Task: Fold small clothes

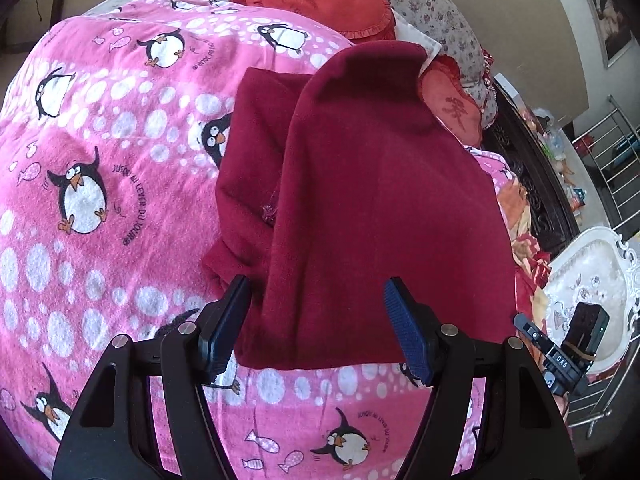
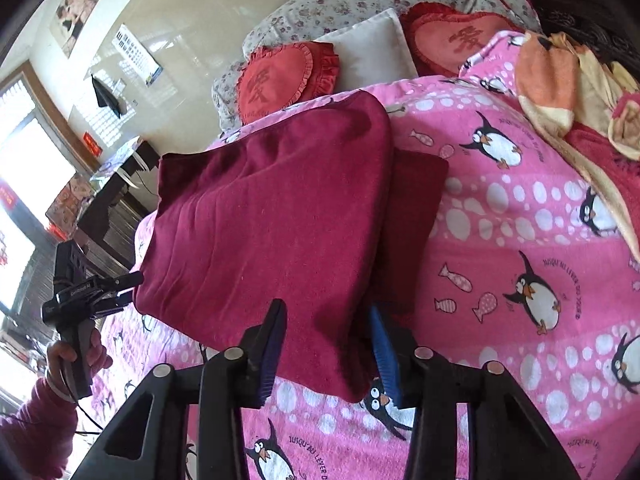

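A dark red fleece garment (image 1: 380,208) lies folded on a pink penguin blanket (image 1: 100,152), with a lower layer sticking out on one side. My left gripper (image 1: 316,328) is open, its blue pads on either side of the garment's near hem, not clamped. In the right wrist view the same garment (image 2: 264,232) lies ahead. My right gripper (image 2: 328,348) is open around its near corner. The left gripper (image 2: 120,284) shows there at the garment's left edge, held by a hand. The right gripper (image 1: 560,356) shows at the right in the left wrist view.
Red heart cushions (image 2: 280,80) and a white pillow (image 2: 372,52) lie at the head of the bed. An orange and yellow blanket (image 2: 560,80) is bunched at the far right. A white ornate chair (image 1: 592,280) and metal rack (image 1: 612,152) stand beside the bed.
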Demonstrator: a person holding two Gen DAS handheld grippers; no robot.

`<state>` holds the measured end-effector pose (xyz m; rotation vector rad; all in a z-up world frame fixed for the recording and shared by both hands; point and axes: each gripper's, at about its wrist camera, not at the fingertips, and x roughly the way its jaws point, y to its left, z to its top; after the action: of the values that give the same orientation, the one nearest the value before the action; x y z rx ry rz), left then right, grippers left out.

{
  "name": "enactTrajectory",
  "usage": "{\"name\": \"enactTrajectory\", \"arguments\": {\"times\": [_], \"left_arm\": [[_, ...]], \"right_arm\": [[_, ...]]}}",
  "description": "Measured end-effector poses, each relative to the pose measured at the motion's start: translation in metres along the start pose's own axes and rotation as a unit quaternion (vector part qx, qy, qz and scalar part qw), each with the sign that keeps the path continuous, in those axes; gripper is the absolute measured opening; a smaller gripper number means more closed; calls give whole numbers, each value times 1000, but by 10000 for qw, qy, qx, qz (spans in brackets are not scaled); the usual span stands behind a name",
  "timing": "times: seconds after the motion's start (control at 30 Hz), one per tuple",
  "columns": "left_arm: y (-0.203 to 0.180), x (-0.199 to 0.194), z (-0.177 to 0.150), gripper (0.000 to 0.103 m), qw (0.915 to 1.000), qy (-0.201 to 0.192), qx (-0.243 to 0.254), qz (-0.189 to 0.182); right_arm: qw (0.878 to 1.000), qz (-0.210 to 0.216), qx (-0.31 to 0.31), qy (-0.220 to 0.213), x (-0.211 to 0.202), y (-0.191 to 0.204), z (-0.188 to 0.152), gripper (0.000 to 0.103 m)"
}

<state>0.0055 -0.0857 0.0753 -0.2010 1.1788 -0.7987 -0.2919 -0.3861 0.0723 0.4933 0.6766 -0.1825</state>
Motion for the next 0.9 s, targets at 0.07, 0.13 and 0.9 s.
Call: {"name": "enactTrajectory", "arguments": {"times": [0.07, 0.13, 0.9], "left_arm": [[-5, 3, 0, 69, 9999, 29, 132, 11], [-9, 7, -3, 69, 9994, 84, 299, 118], [18, -30, -24, 13, 9957, 266, 754, 463]], "right_arm": [[10000, 15, -66, 62, 6, 1, 3, 41], [9997, 73, 19, 233, 17, -2, 4, 38], [9974, 223, 657, 189, -24, -15, -16, 9]]}}
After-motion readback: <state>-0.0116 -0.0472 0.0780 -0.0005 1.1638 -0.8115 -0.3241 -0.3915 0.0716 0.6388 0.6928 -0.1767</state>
